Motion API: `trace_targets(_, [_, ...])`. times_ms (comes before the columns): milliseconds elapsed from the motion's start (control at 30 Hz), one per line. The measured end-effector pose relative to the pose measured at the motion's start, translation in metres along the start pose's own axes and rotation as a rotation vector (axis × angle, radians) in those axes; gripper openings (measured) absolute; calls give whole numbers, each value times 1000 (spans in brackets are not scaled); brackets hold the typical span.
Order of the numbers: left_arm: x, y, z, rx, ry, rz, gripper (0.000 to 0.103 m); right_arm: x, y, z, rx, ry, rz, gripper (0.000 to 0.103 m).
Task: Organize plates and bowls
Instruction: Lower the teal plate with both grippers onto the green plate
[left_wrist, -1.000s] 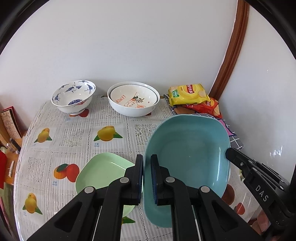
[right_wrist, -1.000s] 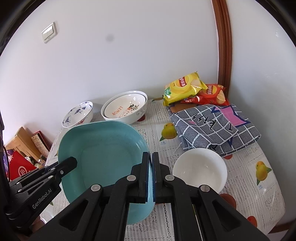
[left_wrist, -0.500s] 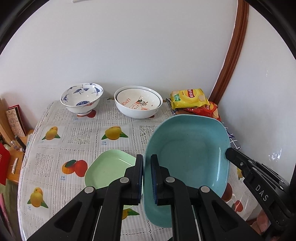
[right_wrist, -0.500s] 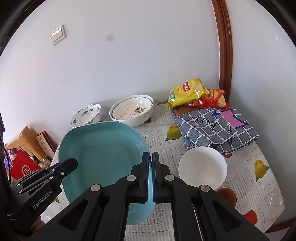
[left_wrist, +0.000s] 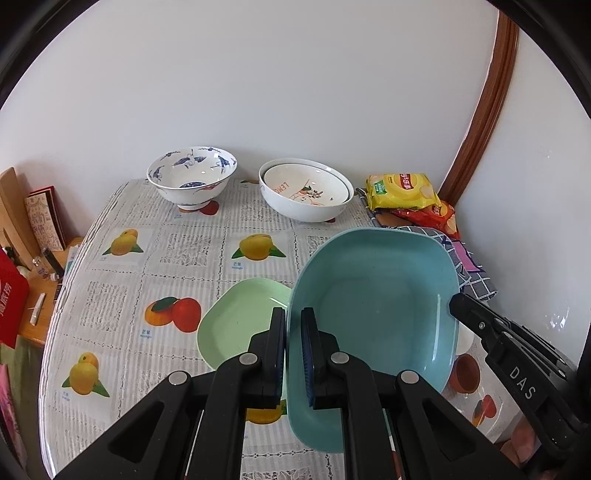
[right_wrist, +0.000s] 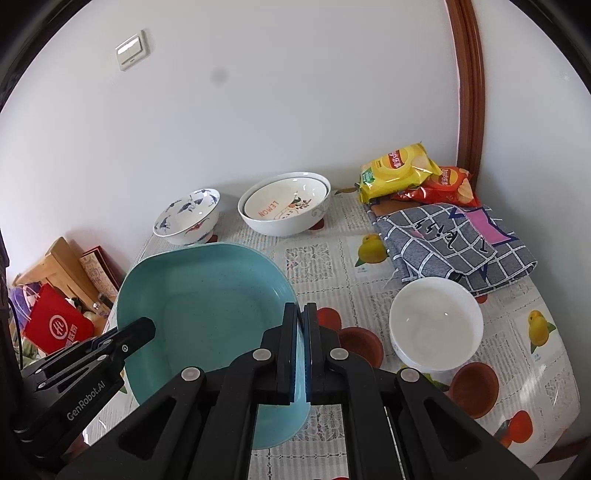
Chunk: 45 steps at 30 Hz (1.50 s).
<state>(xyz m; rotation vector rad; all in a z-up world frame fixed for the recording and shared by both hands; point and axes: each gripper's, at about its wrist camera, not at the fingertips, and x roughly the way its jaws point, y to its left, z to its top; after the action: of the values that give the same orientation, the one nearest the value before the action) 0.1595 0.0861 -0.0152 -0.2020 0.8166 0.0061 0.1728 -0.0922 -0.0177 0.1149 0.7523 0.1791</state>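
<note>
Closest in, both grippers are clamped on one teal plate (left_wrist: 376, 306) — the left gripper (left_wrist: 293, 354) has its fingers pinched tight on the plate's left rim, and the right gripper (right_wrist: 300, 350) has its fingers closed just as tight on the opposite rim. The plate is held tilted above the bench (left_wrist: 122, 280), which wears a fruit-print cloth. Partly under the teal plate's left side lies a pale green plate (left_wrist: 240, 325), flat on the cloth. On the right side a plain white bowl (right_wrist: 436, 325) sits near a folded grey checked cloth (right_wrist: 454, 243). Further back — near the wall — stand a blue-and-white patterned bowl (left_wrist: 192, 177) and, beside it, a white bowl with a lemon-print bowl nested inside (left_wrist: 306, 195). In the far corner lie a yellow chip bag (left_wrist: 402, 190) and a red one (right_wrist: 439, 186).
</note>
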Motion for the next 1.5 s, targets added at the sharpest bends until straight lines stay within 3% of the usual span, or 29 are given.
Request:
trace_targets(600, [19, 42, -8, -71, 40, 33, 9, 40, 32, -8, -36, 51, 33, 4])
trace_targets(1500, [99, 77, -10, -202, 166, 45, 9, 127, 63, 12, -171, 116, 20, 6])
